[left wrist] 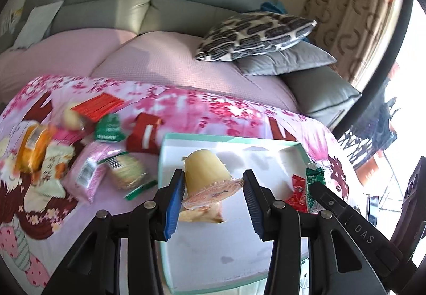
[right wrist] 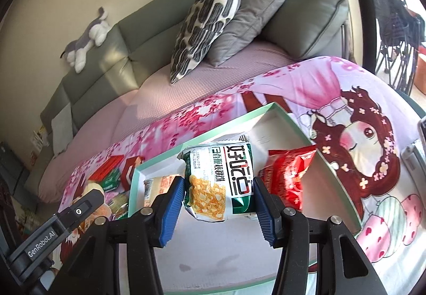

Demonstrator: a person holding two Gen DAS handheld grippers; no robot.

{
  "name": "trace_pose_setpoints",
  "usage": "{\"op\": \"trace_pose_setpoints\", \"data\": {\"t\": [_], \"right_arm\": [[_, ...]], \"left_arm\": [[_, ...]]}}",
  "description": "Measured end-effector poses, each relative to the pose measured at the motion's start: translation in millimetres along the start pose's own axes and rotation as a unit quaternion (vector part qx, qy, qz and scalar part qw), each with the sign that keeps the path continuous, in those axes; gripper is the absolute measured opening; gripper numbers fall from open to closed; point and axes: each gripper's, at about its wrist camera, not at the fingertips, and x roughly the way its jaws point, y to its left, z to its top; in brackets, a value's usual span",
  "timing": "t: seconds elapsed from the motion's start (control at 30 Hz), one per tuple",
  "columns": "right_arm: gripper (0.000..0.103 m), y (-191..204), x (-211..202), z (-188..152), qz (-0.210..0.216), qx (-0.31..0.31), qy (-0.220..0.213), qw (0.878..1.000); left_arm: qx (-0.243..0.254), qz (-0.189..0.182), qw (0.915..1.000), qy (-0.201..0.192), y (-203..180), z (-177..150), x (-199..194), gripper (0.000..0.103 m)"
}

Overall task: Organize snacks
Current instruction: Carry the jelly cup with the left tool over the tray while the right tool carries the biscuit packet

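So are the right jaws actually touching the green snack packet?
Touching. Right wrist view: right gripper pads press green snack packet on both sides, no gap.

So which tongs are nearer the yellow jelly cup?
Left. The left tongs straddle the jelly cup over the box; the right tongs are around the green snack packet.

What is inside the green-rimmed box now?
In the box: a jelly cup, a green-white snack packet, a red packet, another wrapped snack. Under them stays hidden.

Both grippers, left (left wrist: 211, 202) and right (right wrist: 218, 202), are black, silver-screwed, with ribbed blue-padded jaws.
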Motion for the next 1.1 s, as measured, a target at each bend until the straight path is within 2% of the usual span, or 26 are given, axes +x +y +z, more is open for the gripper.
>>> {"op": "trace_pose_setpoints", "data": {"t": [0.23, 0.53, 1.1], "right_arm": [[0.055, -13.5, 8.4, 1.3, -0.007, 0.01, 0.005, 1.0], [0.055, -27.6, 28.5, -5.4, -0.014, 0.023, 0.035, 0.999], [0.054, -32.1, 42.7, -9.1, -0.017, 0.029, 0.06, 0.998]], "left_arm": [[0.038, -0.009, 0.999, 0.022, -33.6, 1.8, 24.5, 0.046], [0.054, -0.003, 0.9976, 0.042, -52.1, 3.7, 54.3, 0.046], [0.039, 0.02, 0.9958, 0.081, -47.1, -4.8, 86.5, 0.046]]}}
